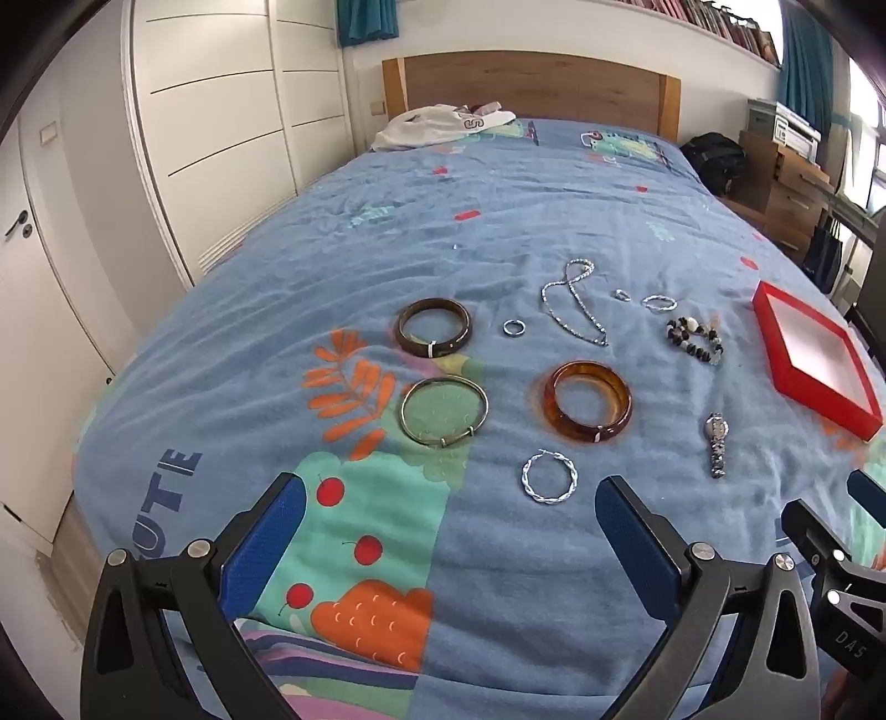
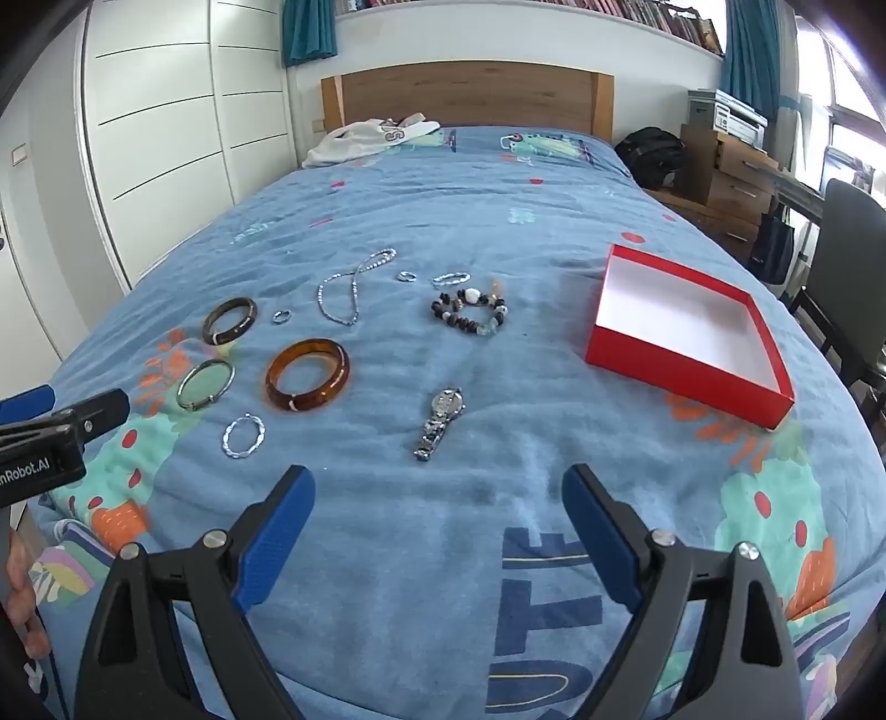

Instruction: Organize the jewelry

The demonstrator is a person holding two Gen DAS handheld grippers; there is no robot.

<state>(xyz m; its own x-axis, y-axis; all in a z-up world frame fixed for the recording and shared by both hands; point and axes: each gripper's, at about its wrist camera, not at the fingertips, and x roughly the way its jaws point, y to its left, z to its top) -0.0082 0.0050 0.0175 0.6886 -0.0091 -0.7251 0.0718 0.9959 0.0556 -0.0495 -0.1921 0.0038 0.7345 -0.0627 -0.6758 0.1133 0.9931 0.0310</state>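
A home bedroom; a bed (image 2: 443,221) (wooden headboard (image 2: 470,94)) beside white wardrobes (image 2: 166,122); bookshelf (image 2: 637,11) above.

The bedspread (image 1: 498,221) is blue, printed with orange leaves, red cherries and teal patches. Near its right edge sits a red box (image 2: 686,365) (white inside). One bangle (image 1: 587,409) is amber, another (image 1: 433,327) dark brown; the hoop (image 1: 549,477) is silver.
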